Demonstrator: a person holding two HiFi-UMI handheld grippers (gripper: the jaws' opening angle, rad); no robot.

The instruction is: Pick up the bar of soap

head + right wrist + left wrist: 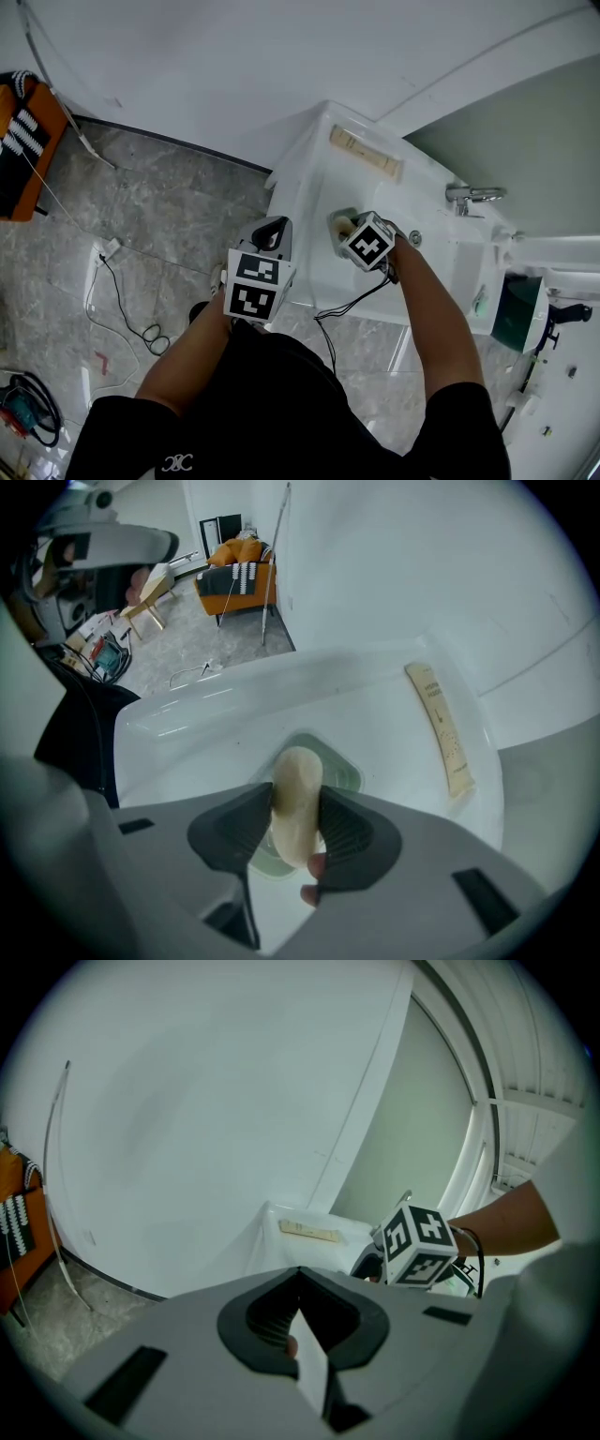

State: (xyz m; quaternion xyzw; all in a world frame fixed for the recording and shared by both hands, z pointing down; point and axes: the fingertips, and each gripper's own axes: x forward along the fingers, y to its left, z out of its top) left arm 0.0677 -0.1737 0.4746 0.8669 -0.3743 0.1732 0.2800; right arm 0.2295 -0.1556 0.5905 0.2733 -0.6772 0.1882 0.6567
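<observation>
Right gripper view: right gripper point(295, 792) points down, jaws part-closed, pads pressing both flat sides of soap point(296, 808). Soap stands on edge over green dish point(349, 772) on sink point(187, 716); can't tell if its low end touches. Left gripper point(300, 1277) near-left, jaws together, empty. Step: grasp made. Next, likely: straight lift with a firm squeeze, since soap looks slippery.

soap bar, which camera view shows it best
Right gripper view: the soap bar sits centre frame, clamped in the right gripper over a green dish. Head view shows a sliver; left gripper view, nothing.
</observation>
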